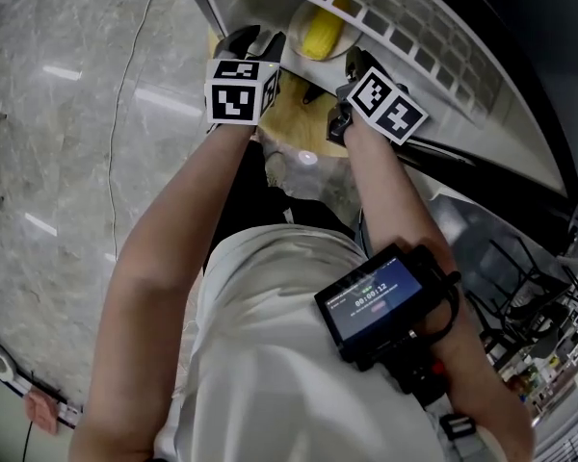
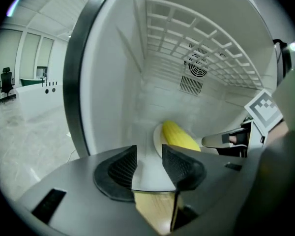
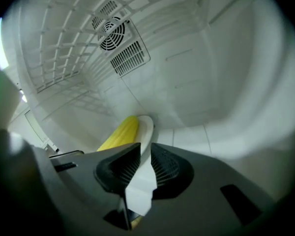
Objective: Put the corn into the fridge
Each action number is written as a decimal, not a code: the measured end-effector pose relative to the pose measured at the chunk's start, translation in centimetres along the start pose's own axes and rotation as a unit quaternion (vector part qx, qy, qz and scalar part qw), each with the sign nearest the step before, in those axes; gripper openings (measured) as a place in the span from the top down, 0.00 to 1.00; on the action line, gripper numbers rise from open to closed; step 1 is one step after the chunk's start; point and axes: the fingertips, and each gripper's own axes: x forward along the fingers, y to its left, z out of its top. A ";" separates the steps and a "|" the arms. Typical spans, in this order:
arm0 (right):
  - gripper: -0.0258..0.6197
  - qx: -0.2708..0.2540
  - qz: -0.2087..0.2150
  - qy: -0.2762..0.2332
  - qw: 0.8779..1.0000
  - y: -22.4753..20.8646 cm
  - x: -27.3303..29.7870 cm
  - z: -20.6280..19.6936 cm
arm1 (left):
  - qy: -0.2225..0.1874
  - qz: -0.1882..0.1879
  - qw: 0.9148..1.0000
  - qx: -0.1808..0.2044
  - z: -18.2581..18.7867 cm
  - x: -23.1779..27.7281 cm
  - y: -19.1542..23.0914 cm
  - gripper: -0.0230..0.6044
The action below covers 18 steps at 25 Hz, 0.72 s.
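A yellow corn cob [image 1: 323, 32] lies on a white plate [image 1: 297, 19] on the floor of the open white fridge [image 1: 462, 75]. In the left gripper view the corn [image 2: 179, 136] and the plate [image 2: 157, 137] sit just beyond my left gripper [image 2: 148, 154], whose jaws stand wide apart and hold nothing. In the right gripper view the corn [image 3: 120, 134] lies left of the plate's rim [image 3: 146, 129]. That rim reaches the tips of my right gripper [image 3: 145, 149], whose jaws stand narrowly apart. Both grippers [image 1: 255, 38] [image 1: 352, 65] are at the fridge mouth.
A white wire shelf [image 2: 201, 28] hangs above the plate, with a round fan vent [image 3: 113, 33] on the back wall. A light wooden surface [image 1: 289, 123] lies below the fridge opening, under both grippers. Grey marble floor [image 1: 67, 142] spreads to the left.
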 end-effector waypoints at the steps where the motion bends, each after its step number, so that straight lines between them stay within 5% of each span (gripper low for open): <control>1: 0.85 -0.005 0.002 -0.003 1.000 0.1 -0.3 0.0 | -0.002 0.000 1.000 0.001 -0.1 -0.5 0.0 0.70; 5: 0.93 -0.024 0.010 -0.008 1.000 0.4 -1.6 0.4 | 0.002 0.007 1.000 0.002 -0.9 -2.7 -0.3 0.72; 11: 0.95 -0.042 0.055 -0.006 0.998 2.3 -3.1 0.5 | 0.007 0.001 1.000 -0.006 -2.0 -6.1 -0.3 0.95; 18: 0.95 -0.072 0.120 0.007 0.990 4.1 -5.9 -0.7 | -0.009 -0.034 0.999 -0.024 -2.1 -9.5 -2.6 0.95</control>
